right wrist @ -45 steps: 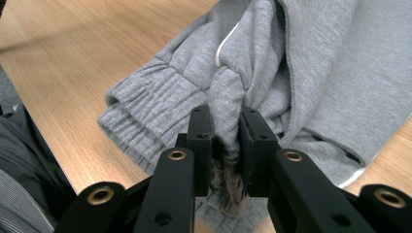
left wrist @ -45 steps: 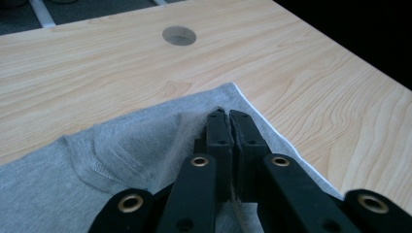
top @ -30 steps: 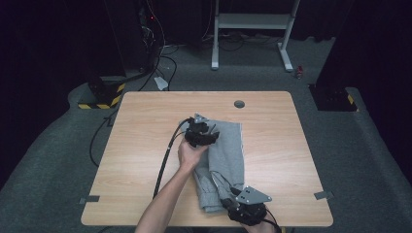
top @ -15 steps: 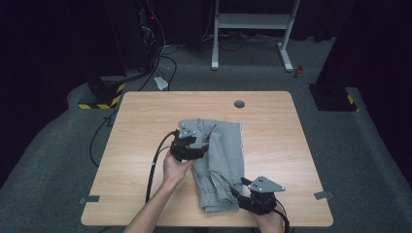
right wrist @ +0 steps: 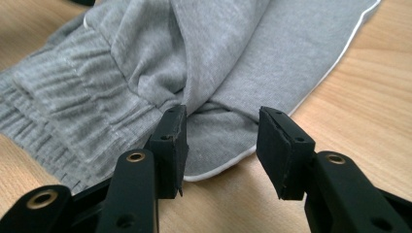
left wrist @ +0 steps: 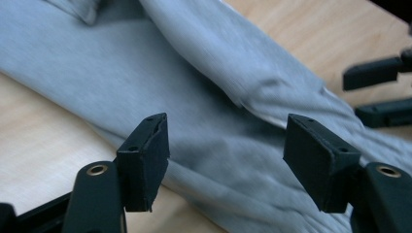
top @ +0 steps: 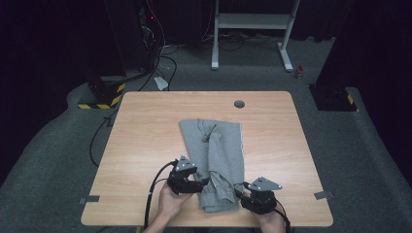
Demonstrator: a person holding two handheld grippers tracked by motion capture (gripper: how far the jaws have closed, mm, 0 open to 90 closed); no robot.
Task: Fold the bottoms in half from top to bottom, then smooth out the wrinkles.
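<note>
- The right gripper (top: 239,192) is seen near the near edge of the table (top: 145,126), toward its near right corner, at the right side of the near end of the grey garment (top: 214,155).
- In the right gripper view its jaws stand apart, having just been closing; the white-trimmed edge of the garment (right wrist: 233,141) lies between the pads (right wrist: 170,141), and no pressing on the cloth can be made out, so nothing is judged to be held yet.
- The left gripper (top: 203,183) is held just beside the garment's left side, a little farther from the near edge than the right one.
- Its jaws are released and wide, having just been opening; in the left gripper view the cloth (left wrist: 214,126) is seen beyond the pads (left wrist: 145,155) and is not gripped.
- The garment is laid folded in a long strip; its long axis runs from the near edge toward the far edge, slightly slanted, over the middle of the table.
- Its ribbed band (right wrist: 63,121) is bunched at the near end, between the two grippers.
- The near end therefore lies rightward of the left gripper and leftward of the right one; the right gripper is judged the nearer to a grasp.
- The far end (top: 211,125) lies well apart from both grippers, short of the round hole (top: 238,104) by the far edge.
</note>
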